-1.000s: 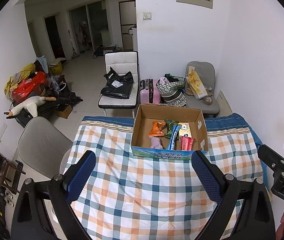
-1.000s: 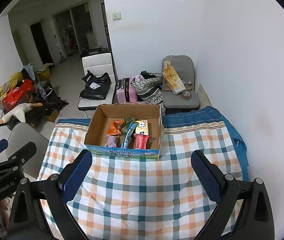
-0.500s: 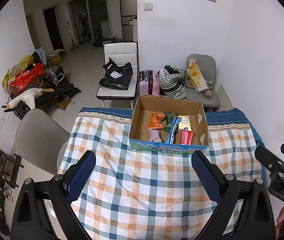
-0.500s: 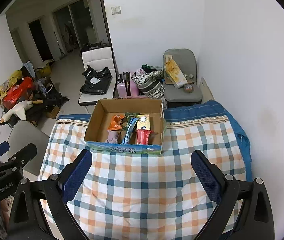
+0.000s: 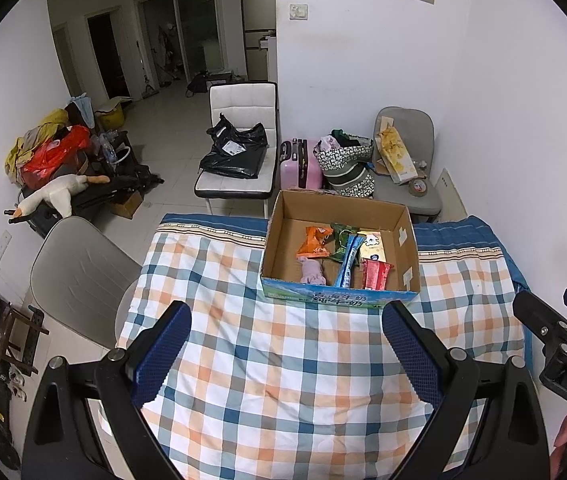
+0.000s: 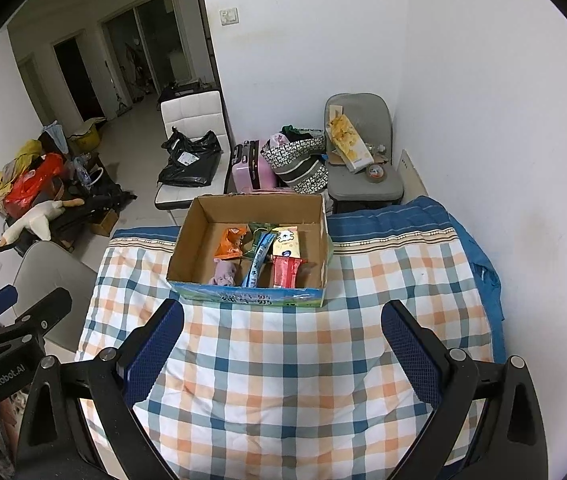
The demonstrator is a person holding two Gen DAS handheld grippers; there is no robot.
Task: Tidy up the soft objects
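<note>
Fingers of my left gripper stand wide apart with nothing between their blue pads, hovering over the near part of the bench and its checked cloth. From my left wrist view, the cardboard box sits on the far half of the bench, slightly right of centre. Inside it I see the soft objects lined up: an orange packet at the left, a pink plush piece just in front of it, a green packet toward the back, a blue stick pack lying lengthwise, a yellow-white packet at the right and a red packet in front of that. My right gripper shows at the right edge, off the cloth. A grey chair stands at the bench's left side, and a white chair with a black bag stands beyond the far edge.

From my right wrist view, my right gripper also has its fingers spread wide and holding nothing, above the near cloth of the bench. The cardboard box lies ahead, a little left of centre, with the orange packet, pink plush piece, green packet, blue stick pack, yellow-white packet and red packet inside. My left gripper appears at the left edge, beside the grey chair. A pink suitcase stands on the floor behind the box.
</note>
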